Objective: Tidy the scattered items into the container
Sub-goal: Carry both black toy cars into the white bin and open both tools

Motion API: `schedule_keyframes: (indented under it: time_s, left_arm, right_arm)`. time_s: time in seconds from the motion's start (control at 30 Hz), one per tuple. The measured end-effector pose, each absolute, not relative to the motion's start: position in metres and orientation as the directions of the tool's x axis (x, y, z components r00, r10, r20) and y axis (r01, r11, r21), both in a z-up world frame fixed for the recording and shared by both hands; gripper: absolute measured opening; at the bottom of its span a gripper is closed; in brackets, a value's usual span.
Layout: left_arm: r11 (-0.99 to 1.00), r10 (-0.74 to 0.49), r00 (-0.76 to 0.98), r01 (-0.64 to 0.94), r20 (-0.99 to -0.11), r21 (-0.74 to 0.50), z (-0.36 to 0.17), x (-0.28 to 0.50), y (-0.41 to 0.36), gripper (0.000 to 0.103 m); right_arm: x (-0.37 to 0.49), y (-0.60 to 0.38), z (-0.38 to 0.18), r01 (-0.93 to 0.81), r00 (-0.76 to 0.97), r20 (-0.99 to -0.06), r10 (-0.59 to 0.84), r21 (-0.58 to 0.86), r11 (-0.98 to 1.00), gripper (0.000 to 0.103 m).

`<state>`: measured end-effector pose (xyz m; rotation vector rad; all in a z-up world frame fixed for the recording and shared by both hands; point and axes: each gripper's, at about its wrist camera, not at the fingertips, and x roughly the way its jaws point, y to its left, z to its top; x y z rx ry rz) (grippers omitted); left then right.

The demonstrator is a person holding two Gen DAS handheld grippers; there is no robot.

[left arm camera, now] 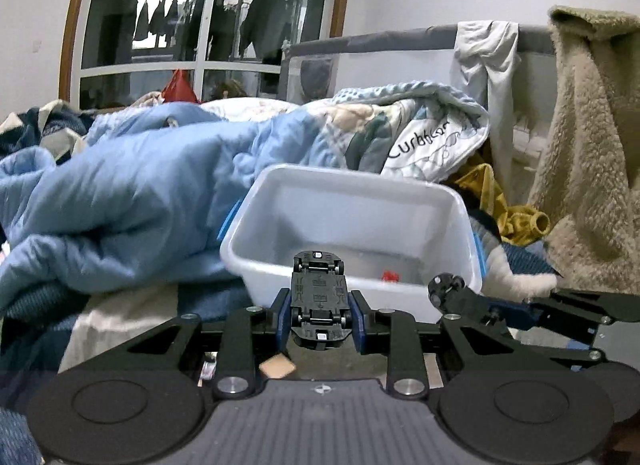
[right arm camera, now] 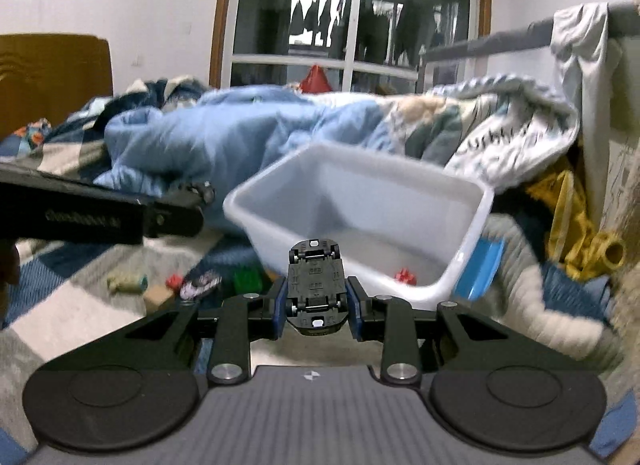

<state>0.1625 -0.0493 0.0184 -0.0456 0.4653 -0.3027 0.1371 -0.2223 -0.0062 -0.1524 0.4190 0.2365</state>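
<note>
A rumpled blue quilt (left arm camera: 132,193) fills the left and middle of the left wrist view, and the same quilt (right arm camera: 224,137) runs across the middle of the right wrist view; behind it, upper centre in both, stands a dark window (left arm camera: 208,13); a shaggy beige blanket (left arm camera: 592,137) hangs down the right edge of the left view, with a yellow cloth (left arm camera: 504,201) bunched just left of it.

The white bin (left arm camera: 440,201) sits at centre right of the left view, tilted toward the camera, its rim just beyond the fingertips; in the right view the bin (right arm camera: 400,181) lies centre right as well, with a blue latch (right arm camera: 480,265) on its near right side; a small red piece (left arm camera: 390,276) lies on the bin floor, seen also in the right view (right arm camera: 406,276).

The left gripper (left arm camera: 319,315), at lower centre, is clenched on a black toy car (left arm camera: 318,297), underside up, nose pointing toward the bin; the right gripper (right arm camera: 316,305) is likewise clamped on a second toy car (right arm camera: 316,285), underside up, held before the bin's near wall; neither car is in the bin.

In the right view's lower left, on the striped bedding, lie scattered bits: a pale green roll (right arm camera: 128,281), a tan block (right arm camera: 158,297), a red piece (right arm camera: 175,280), a patterned toy (right arm camera: 200,283) and a green block (right arm camera: 248,280); the other gripper's black side enters from the left edge.
</note>
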Motion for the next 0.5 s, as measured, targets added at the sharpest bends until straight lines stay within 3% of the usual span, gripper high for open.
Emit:
schedule_keyframes:
  time_s: [0.5]
  left_arm:
    - [0.954, -0.301, 0.848, 0.275, -0.436, -0.124, 0.023, 0.249, -0.076, 0.033]
  right_arm:
    - [0.202, -0.254, 0.009, -0.172, 0.912, -0.391, 0.125, -0.087, 0.981, 0.033]
